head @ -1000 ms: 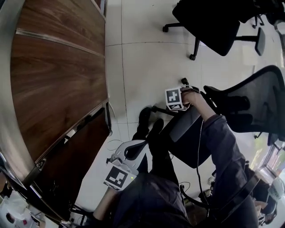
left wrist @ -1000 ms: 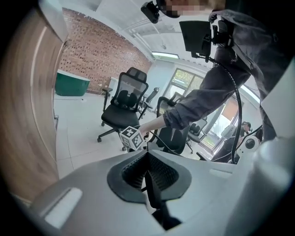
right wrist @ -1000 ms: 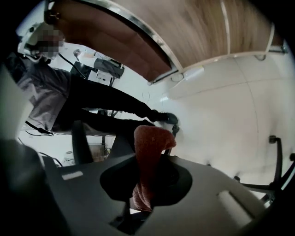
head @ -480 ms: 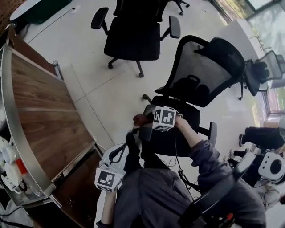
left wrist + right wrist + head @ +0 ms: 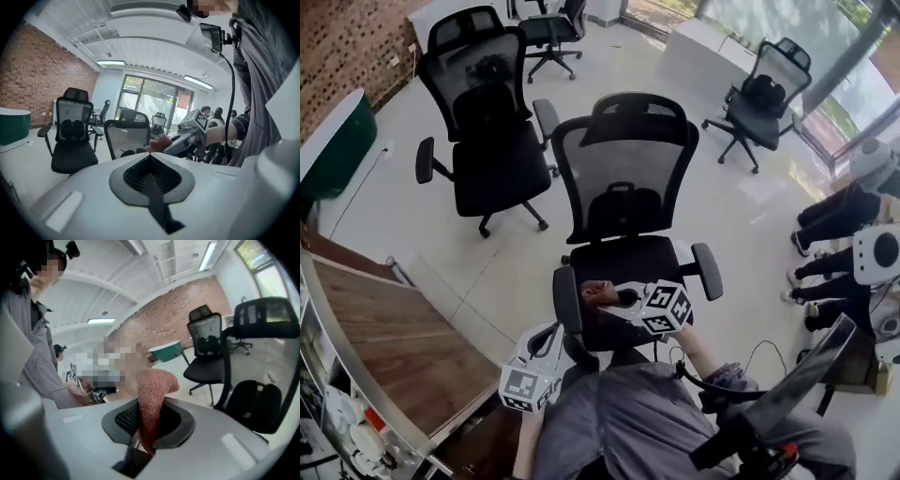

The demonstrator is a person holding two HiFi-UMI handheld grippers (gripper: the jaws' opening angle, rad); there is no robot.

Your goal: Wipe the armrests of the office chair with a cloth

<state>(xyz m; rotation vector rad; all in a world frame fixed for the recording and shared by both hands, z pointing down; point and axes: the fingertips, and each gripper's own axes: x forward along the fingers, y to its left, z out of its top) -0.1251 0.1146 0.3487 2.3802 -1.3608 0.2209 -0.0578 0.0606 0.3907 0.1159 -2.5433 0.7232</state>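
Observation:
A black mesh office chair [image 5: 623, 178] stands right in front of me, with a padded armrest on its left [image 5: 565, 298] and another on its right [image 5: 707, 270]. My right gripper [image 5: 614, 298], carrying its marker cube, is shut on a reddish-brown cloth [image 5: 598, 292] that sits over the seat, just beside the left armrest. In the right gripper view the cloth [image 5: 152, 399] stands up from between the jaws of the right gripper [image 5: 145, 427]. My left gripper [image 5: 551, 339] hangs lower left, near my body, shut and holding nothing; the left gripper [image 5: 151, 183] looks toward the cloth [image 5: 159, 142].
A second black chair [image 5: 483, 122] stands at the back left and a third [image 5: 764, 94] at the back right. A wooden table [image 5: 394, 347] runs along the lower left. People [image 5: 844, 216] sit at the right. A green tub [image 5: 337, 141] is by the brick wall.
The head view has swung up from the floor and table to the chair and the room. The right gripper stays by the chair's left armrest with the cloth; the left gripper stays low.

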